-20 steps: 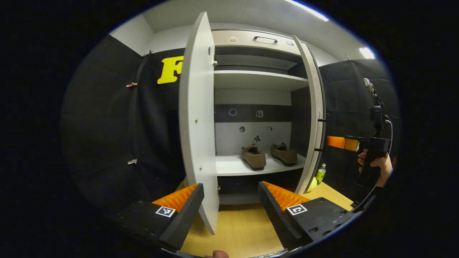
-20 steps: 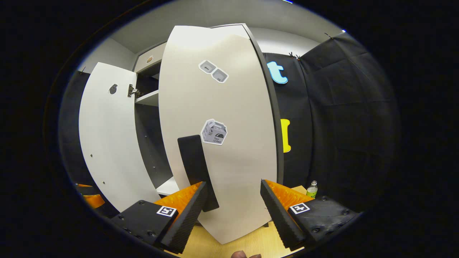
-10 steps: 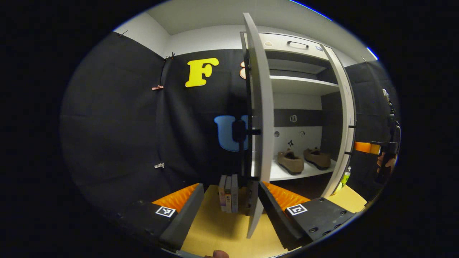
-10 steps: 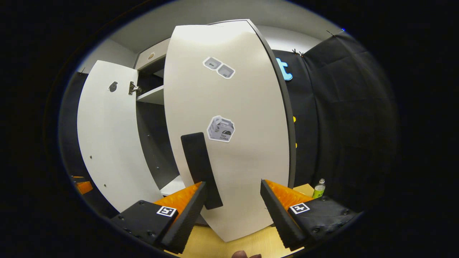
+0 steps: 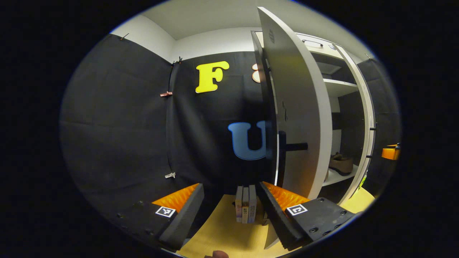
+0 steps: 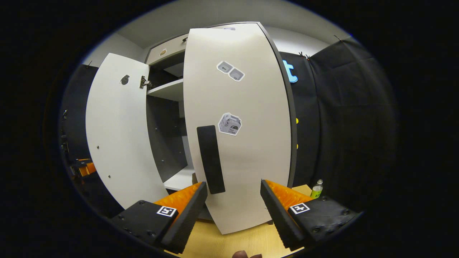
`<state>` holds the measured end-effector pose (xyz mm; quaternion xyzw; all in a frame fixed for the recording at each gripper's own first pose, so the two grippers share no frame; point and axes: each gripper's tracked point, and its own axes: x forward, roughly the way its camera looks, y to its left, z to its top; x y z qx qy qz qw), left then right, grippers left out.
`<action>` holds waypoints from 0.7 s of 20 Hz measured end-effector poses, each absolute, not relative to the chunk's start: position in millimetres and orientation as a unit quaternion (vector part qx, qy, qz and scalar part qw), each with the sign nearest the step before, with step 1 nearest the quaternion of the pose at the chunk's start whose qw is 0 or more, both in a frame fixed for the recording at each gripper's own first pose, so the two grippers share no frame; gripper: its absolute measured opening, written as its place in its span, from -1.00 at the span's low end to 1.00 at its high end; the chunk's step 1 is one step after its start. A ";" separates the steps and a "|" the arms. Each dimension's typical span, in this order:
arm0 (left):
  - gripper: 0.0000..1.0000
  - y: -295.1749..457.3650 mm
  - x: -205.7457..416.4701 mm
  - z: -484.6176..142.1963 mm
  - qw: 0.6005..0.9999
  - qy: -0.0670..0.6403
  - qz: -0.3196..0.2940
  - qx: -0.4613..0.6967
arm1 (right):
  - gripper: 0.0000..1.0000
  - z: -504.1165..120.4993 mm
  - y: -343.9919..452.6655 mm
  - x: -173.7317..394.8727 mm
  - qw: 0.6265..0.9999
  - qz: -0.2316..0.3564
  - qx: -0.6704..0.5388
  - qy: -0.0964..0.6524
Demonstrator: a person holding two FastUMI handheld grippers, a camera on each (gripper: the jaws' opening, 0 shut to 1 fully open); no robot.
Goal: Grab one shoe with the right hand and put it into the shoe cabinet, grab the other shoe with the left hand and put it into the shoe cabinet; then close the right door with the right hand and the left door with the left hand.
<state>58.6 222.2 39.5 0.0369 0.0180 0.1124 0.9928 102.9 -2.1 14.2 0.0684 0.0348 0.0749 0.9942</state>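
Note:
In the left gripper view, the white left door point(image 5: 303, 118) of the shoe cabinet stands ajar, seen from its outer side with its black handle point(image 5: 288, 152). My left gripper point(image 5: 229, 211) is open just left of that door's lower edge. Past the door, one brown shoe point(image 5: 340, 163) lies on the cabinet shelf point(image 5: 339, 176). In the right gripper view, my right gripper point(image 6: 233, 211) is open right before the right door point(image 6: 247, 143), below its black handle point(image 6: 210, 159). The left door's inner face point(image 6: 118, 129) stands open beyond.
Three books point(image 5: 245, 209) stand on the wooden floor between my left gripper's fingers, against the black cloth wall. A green bottle point(image 6: 316, 189) stands on the floor right of the right door. The other gripper point(image 5: 391, 153) shows far right, beside the right door's edge point(image 5: 366, 125).
My left gripper has swung left, from facing the open cabinet to the outer side of the left door; that door now hides one shoe. The right door's handle sits higher in the right gripper view.

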 end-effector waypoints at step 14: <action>0.83 123.3 59.8 40.7 0.998 0.027 0.056 0.023 | 0.96 20.1 -31.7 87.3 0.992 0.082 0.085 0.030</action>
